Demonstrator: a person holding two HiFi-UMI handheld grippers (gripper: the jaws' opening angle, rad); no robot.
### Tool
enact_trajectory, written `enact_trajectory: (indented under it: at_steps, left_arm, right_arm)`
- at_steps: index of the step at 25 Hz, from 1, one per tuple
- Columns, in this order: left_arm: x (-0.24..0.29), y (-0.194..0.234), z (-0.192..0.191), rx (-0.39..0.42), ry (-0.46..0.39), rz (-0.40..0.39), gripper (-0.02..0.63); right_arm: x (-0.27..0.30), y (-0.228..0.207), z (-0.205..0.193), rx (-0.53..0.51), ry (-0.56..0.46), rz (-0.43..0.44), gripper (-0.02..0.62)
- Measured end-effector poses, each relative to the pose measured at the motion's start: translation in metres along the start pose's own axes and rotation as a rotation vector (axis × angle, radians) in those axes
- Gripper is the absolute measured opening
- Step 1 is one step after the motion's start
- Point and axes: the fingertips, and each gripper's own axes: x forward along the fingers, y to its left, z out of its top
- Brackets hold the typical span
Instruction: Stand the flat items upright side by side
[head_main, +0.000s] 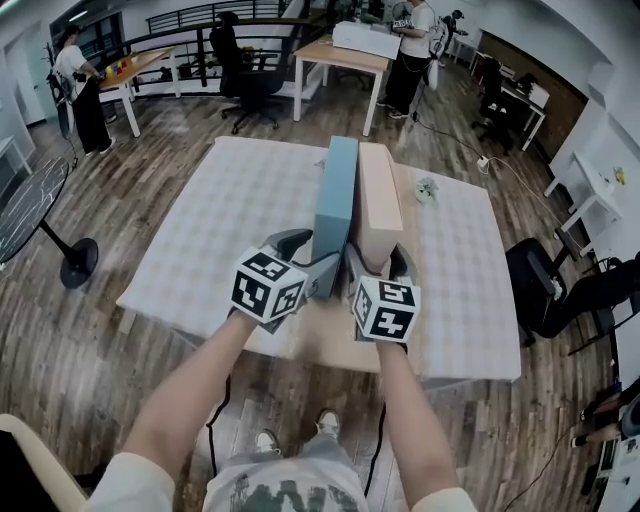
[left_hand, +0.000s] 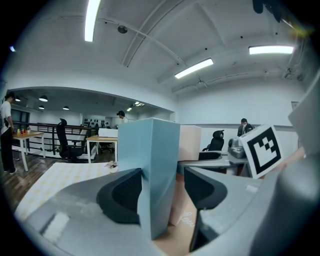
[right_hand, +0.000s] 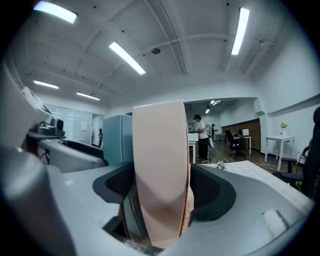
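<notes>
Blue box (head_main: 335, 195), pink box (head_main: 379, 200) upright, abreast — left gripper (left_hand: 161, 192), right gripper (right_hand: 163, 196) straddling loosely

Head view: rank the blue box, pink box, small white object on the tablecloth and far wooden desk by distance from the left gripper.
1. Blue box, between the left gripper's fingers.
2. Pink box, just right of the blue one.
3. Small white object, far right on the tablecloth.
4. Wooden desk, across the room.

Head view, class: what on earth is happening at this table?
A person holds a gripper in each hand over a cloth-covered table. The left gripper has its jaws either side of a blue box, the right gripper either side of a peach box. Both boxes stand upright on edge, side by side, near the table's middle.
</notes>
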Motion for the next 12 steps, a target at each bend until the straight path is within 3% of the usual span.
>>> enact_trajectory:
  at_steps: [12]
  left_arm:
    - [0.005,0.011,0.002,0.003,0.013,0.01,0.267]
  right_arm:
    - [-0.025,-0.011,0.0,-0.093,0.029,0.248,0.29]
